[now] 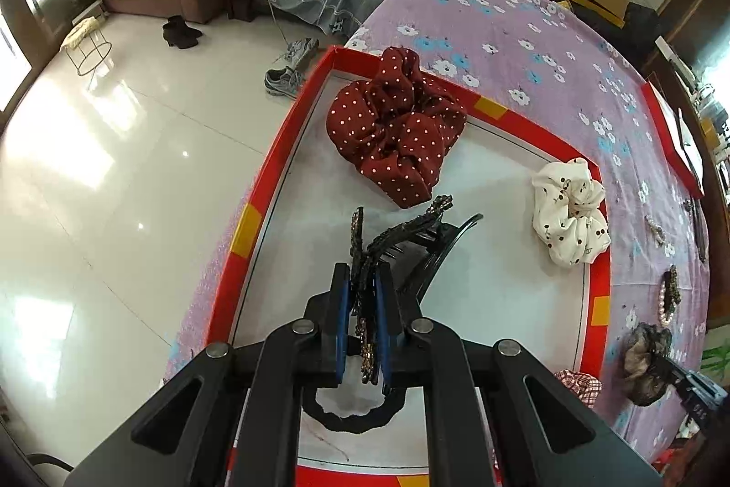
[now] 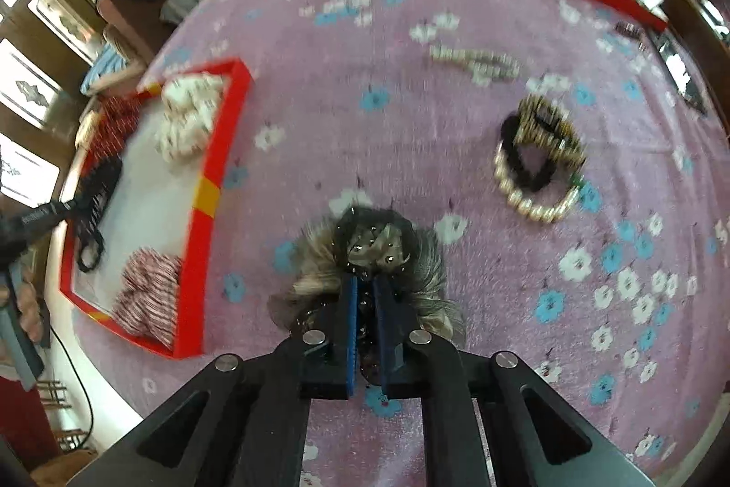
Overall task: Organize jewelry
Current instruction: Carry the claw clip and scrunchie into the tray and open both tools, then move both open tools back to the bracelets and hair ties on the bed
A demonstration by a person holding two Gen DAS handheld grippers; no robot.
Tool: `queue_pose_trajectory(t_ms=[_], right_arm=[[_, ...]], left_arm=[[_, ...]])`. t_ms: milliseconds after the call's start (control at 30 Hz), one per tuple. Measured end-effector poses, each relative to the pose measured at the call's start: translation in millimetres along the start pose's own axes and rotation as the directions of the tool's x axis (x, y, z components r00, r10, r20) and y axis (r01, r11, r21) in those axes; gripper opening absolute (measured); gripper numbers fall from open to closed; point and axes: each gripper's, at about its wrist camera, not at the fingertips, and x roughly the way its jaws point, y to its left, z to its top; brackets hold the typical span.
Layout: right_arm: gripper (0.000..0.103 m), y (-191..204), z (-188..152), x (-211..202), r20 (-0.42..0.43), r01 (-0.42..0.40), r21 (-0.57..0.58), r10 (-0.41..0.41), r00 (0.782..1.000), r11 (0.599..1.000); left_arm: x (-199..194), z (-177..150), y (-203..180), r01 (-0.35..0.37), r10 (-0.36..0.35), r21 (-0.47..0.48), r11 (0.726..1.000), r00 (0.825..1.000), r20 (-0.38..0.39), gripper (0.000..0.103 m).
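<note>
Hair clip (image 1: pixel 365 254), black and set with small stones, pinched between the nearly closed jaws of the left gripper (image 1: pixel 363 290) above the white floor of the red tray (image 1: pixel 246 222). Its long axis runs forward out of the jaws, the toothed arms fanning ahead and to the right of the pads. The clip is judged light and rigid, its stone trim likely fragile; a hold across the flat body, as here, looks safer than one on the teeth. Beyond the jaws lie a red dotted scrunchie (image 1: pixel 397 126) and, ahead to the right, a white scrunchie (image 1: pixel 570 208); a black hair tie (image 1: pixel 351 418) lies under the jaws.

The right gripper (image 2: pixel 364 295) has its jaws closed tight on a fuzzy grey-and-black scrunchie (image 2: pixel 378 254) on the floral cloth (image 2: pixel 365 76). Soft and light, it should compress and grip readily anywhere; being round, it shows no clear long axis. A pearl-trimmed band (image 2: pixel 538 167) lies ahead to the right, the tray to the left.
</note>
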Motion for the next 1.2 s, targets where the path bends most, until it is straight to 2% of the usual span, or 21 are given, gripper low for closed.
queue_pose_trajectory(t_ms=[100,200,300,367,433,600,733,800,833,967,1033,1200], right_arm=[[0.007,10,11,-22,0.057,-0.04,-0.008,0.041,0.998,0.999],[0.007,34,27,-40,0.102,-0.114,-0.049,0.118,0.988,0.992],[0.007,69,43,-45,0.113,-0.201,-0.113,0.213,0.97,0.973],[0.007,90,48,-41,0.101,-0.231,-0.152,0.248,0.963,0.961],[0.007,113,53,-30,0.086,-0.247,-0.199,0.268,0.96,0.948],[0.009,152,48,18,0.042,-0.143,-0.315,0.164,0.986,0.938],[0.01,149,39,36,0.007,-0.135,-0.331,0.146,0.989,0.934],[0.015,150,37,37,0.012,-0.12,-0.35,0.133,0.991,0.929],[0.021,151,37,36,0.015,-0.118,-0.355,0.132,0.991,0.927],[0.05,151,39,25,0.048,-0.113,-0.353,0.138,0.989,0.929],[0.054,148,38,16,0.071,-0.11,-0.348,0.143,0.987,0.931],[0.056,131,34,-4,0.111,-0.113,-0.316,0.155,0.982,0.942]], left_arm=[[-4,-1,4,0.012,-0.012,-0.016,1.0,1.0,-0.004,0.01],[-11,-5,6,0.024,-0.024,-0.016,1.0,1.0,0.003,0.014],[-23,-7,8,0.041,-0.041,-0.027,0.999,0.999,0.028,0.026],[-33,-9,11,0.052,-0.05,-0.041,0.998,0.998,0.049,0.042],[-41,-11,13,0.061,-0.058,-0.049,0.997,0.996,0.069,0.043],[-55,-17,19,0.046,-0.04,-0.066,0.997,0.995,0.091,0.044],[-59,-22,23,0.01,-0.004,-0.07,0.997,0.996,0.091,0.044],[-63,-23,25,-0.005,0.012,-0.074,0.997,0.995,0.1,0.044],[-65,-24,25,-0.007,0.015,-0.077,0.997,0.994,0.106,0.044],[-68,-24,23,-0.013,0.022,-0.079,0.997,0.994,0.11,0.044],[-70,-25,18,-0.016,0.024,-0.074,0.997,0.993,0.114,0.044],[-75,-24,0,-0.017,0.023,-0.046,0.999,0.992,0.123,0.045]])
